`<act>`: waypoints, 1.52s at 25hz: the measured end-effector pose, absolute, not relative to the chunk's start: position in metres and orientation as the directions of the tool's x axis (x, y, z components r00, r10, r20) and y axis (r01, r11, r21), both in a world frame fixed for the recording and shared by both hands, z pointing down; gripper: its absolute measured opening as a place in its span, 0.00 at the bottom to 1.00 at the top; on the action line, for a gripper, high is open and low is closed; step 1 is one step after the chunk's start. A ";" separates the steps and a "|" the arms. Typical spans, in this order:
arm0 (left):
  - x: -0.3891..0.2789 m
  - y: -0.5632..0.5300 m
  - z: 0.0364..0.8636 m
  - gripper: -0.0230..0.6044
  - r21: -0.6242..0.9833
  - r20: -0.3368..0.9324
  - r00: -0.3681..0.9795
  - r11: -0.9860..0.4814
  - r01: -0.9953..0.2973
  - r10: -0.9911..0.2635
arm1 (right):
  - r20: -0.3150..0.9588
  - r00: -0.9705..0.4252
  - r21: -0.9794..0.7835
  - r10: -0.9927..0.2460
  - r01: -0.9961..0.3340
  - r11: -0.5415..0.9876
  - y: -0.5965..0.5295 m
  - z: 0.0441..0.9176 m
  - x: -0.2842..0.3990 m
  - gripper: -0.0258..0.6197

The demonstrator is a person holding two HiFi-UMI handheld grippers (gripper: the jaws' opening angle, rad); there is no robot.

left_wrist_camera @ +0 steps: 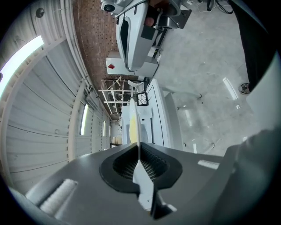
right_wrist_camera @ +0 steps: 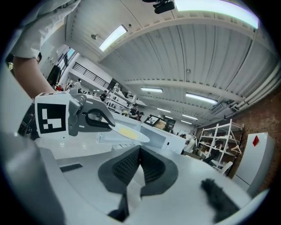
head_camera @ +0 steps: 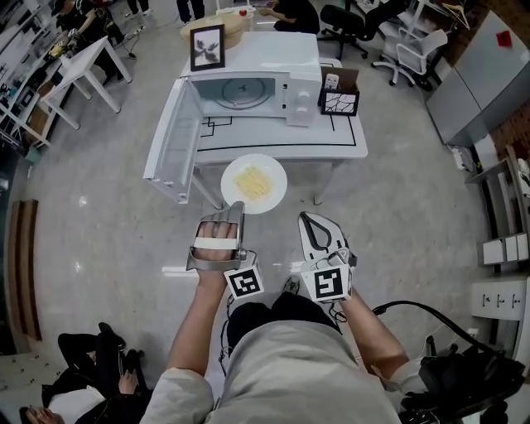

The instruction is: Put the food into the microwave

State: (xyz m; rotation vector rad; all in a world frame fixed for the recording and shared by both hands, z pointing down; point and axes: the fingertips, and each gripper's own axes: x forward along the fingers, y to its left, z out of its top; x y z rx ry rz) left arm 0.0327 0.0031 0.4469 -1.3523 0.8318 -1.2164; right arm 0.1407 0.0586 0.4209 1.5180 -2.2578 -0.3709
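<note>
Items I log apart from the job:
- Table (head_camera: 352,147), white, black lines on its top: straight ahead of the left gripper (head_camera: 236,207) and right gripper (head_camera: 307,217).
- Framed picture (head_camera: 207,46), upright: farther ahead, slightly left of the left gripper.
- Open box (head_camera: 339,93), patterned card at its front: on the table, ahead of the right gripper.
- Small table (head_camera: 83,66), white: far ahead, well left of the left gripper.
- Office chairs (head_camera: 352,25): far ahead, right.
- Grey cabinet (head_camera: 476,79), red mark on it: well right of the right gripper.
- Seated person (head_camera: 91,377): behind and left of the left gripper.
- Black bag (head_camera: 455,377): behind and right of the right gripper.
</note>
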 end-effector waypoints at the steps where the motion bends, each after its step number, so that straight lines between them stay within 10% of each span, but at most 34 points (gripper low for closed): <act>1: 0.039 -0.003 0.448 0.07 -0.973 0.205 0.231 -0.172 0.156 -0.951 | 0.178 -0.332 0.429 -0.926 -0.821 0.377 0.053 0.423 0.148 0.06; 10: 0.067 -0.046 0.456 0.07 -0.970 0.220 0.236 -0.187 0.155 -0.946 | 0.230 -0.316 0.538 -0.921 -0.747 0.391 0.010 0.435 0.165 0.06; 15: 0.076 -0.078 0.467 0.07 -0.971 0.215 0.260 -0.176 0.165 -0.941 | 0.255 -0.212 0.846 -0.944 -0.423 0.323 -0.034 0.457 0.152 0.21; 25: 0.080 -0.147 0.479 0.07 -0.973 0.210 0.313 -0.166 0.163 -0.926 | 0.216 -0.147 0.975 -0.965 -0.016 0.220 -0.129 0.475 0.121 0.18; 38: 0.068 -0.203 0.486 0.09 -0.977 0.215 0.310 -0.202 0.073 -0.926 | 0.236 -0.113 0.971 -0.965 0.059 0.230 -0.186 0.488 0.109 0.08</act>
